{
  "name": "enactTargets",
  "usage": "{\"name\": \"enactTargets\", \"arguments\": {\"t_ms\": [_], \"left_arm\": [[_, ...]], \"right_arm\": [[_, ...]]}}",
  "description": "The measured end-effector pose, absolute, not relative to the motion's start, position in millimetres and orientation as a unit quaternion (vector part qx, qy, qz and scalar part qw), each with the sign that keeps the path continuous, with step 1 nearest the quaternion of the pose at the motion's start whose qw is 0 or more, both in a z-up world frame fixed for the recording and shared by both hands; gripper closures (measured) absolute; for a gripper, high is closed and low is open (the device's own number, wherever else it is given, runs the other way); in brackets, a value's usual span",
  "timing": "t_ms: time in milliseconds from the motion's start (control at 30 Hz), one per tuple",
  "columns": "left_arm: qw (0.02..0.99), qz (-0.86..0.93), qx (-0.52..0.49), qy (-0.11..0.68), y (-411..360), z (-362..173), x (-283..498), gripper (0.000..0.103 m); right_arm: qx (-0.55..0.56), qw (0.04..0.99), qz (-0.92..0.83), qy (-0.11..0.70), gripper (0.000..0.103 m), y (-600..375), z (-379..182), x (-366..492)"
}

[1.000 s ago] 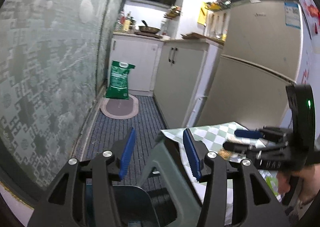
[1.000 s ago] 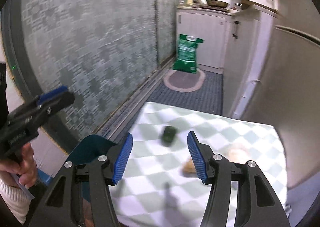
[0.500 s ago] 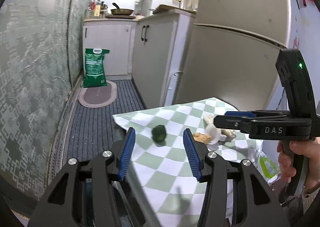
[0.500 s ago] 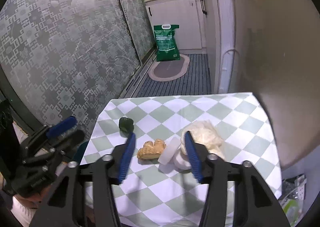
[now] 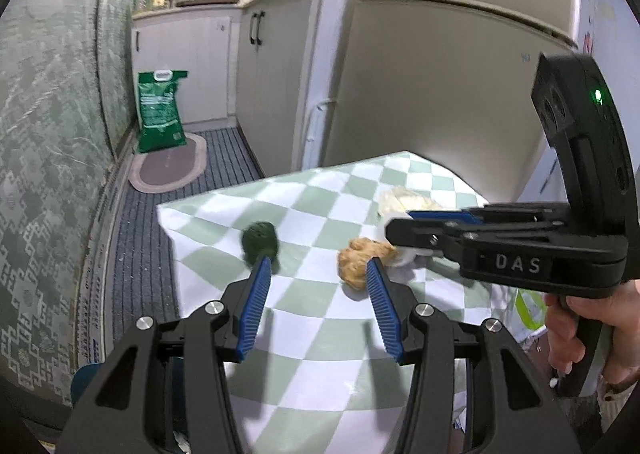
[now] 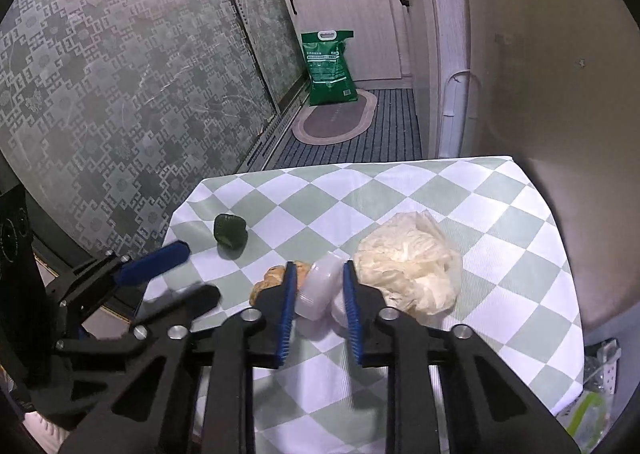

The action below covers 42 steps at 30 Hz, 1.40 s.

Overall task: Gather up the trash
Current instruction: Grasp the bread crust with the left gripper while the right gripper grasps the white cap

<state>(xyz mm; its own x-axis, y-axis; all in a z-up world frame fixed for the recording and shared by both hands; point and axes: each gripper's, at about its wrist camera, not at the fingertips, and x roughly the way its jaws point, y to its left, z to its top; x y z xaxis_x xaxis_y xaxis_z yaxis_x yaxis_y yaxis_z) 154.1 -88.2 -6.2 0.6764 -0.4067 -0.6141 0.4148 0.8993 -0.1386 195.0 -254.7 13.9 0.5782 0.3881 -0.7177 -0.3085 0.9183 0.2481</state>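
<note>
A table under a green-and-white checked cloth [image 6: 480,214] holds a dark green pepper [image 6: 230,230], a brown knobbly lump [image 6: 268,280], a small white plastic cup [image 6: 320,290] and a crumpled clear plastic bag [image 6: 408,266]. My right gripper [image 6: 318,268] is closing, and its blue pads press on both sides of the cup. In the left wrist view it [image 5: 396,226] reaches in from the right, held by a hand. My left gripper [image 5: 318,262] hovers open over the cloth, with the pepper [image 5: 259,241] off one fingertip and the brown lump [image 5: 360,258] off the other, and nothing between.
A fridge [image 6: 560,94] stands just behind and right of the table. A patterned glass door [image 6: 120,94] runs along the left. On the striped floor are a green sack [image 6: 330,66] and an oval mat [image 6: 334,120]. A bag [image 6: 592,414] hangs below the table's right corner.
Both grippers have come in lower over the table. The right jaws have narrowed from wide apart onto the white cup. The left jaws keep the same width.
</note>
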Motion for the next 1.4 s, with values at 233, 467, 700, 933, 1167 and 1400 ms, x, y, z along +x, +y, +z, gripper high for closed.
{"name": "enactTargets", "arguments": {"t_ms": [233,467,700,933,1167,1400], "left_arm": [[0.909,-0.235,0.011,0.344,-101.7,-11.7,157.5,0.050],[0.905,-0.239,0.009,0.353,-111.7,-16.3,162.6,0.051],[0.901,-0.237,0.019,0.364,-127.9,-21.4,166.5,0.045],[0.899,-0.220,0.024,0.377,-139.0,-26.4,170.4,0.045],[0.901,-0.206,0.021,0.381,-142.1,-27.7,174.4,0.048],[0.908,-0.193,0.019,0.372,-138.8,-27.1,173.9,0.056]], "right_arm": [[0.056,0.891,0.207,0.399,0.092,-263.2,21.5,191.8],[0.068,0.895,0.210,0.389,0.092,-275.2,29.1,189.8],[0.078,0.900,0.221,0.368,0.092,-284.2,39.4,181.8],[0.079,0.905,0.226,0.351,0.092,-294.5,51.0,172.9],[0.076,0.908,0.233,0.341,0.092,-302.7,56.0,165.4],[0.084,0.914,0.231,0.322,0.092,-321.6,68.7,156.3]]}}
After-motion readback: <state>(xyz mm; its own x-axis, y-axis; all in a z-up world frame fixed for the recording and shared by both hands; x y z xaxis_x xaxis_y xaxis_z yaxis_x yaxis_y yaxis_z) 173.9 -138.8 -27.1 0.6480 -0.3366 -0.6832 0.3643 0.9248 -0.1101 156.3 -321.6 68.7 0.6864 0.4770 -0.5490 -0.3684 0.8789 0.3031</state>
